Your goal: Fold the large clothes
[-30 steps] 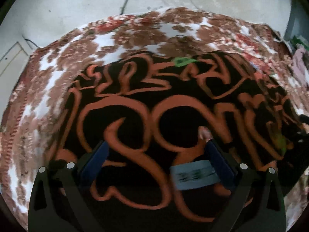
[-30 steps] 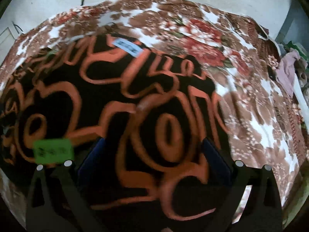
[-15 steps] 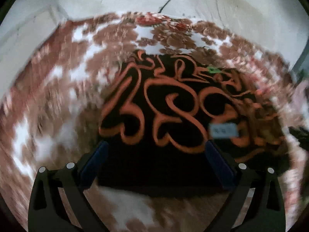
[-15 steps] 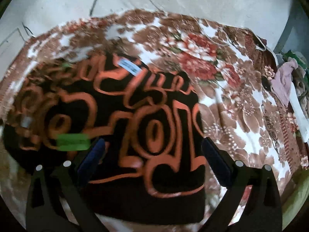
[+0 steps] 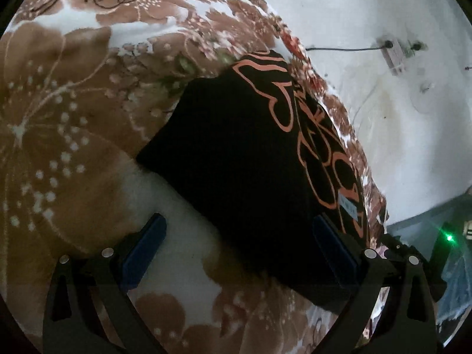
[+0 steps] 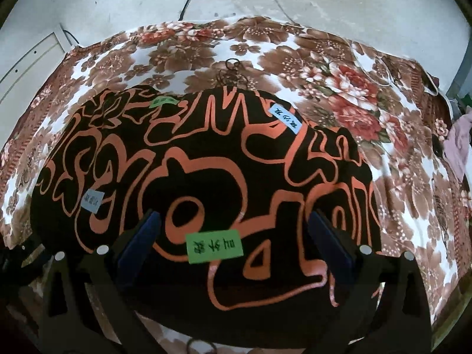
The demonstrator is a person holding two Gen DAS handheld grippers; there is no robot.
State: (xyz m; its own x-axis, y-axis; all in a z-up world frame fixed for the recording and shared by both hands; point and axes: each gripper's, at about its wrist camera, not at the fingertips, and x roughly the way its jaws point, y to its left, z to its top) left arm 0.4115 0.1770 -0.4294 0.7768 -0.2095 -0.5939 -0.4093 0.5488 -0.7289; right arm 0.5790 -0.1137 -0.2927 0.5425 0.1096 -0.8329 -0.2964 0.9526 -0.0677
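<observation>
Black cloth with orange looping print, a large garment [image 5: 236, 159], lies folded on a brown flowered blanket [image 5: 65, 112] in the left wrist view. The left gripper [image 5: 239, 247] is spread wide and holds nothing; its right finger sits over the garment's near edge, its left finger over bare blanket. The view is tilted, so whether that finger touches the cloth is hard to tell. If it drags as the hand moves, it could pull the fold open. Compared with half a second ago, the camera has swung sharply left: the garment now fills the right side instead of the centre, and the pale wall [image 5: 398, 112] shows beyond it.

From the right wrist view, the garment [image 6: 206, 159] spreads across the blanket [image 6: 339, 67] as a broad rectangle, carrying a green label [image 6: 214, 246] and blue tags. The right gripper [image 6: 233, 244] is also spread and empty, hovering above the near edge. Closing here on one layer alone would lift the top and spoil the stack. Since the earlier frame this camera has pulled closer and lower, and the green label sits between the fingers rather than left of them.
</observation>
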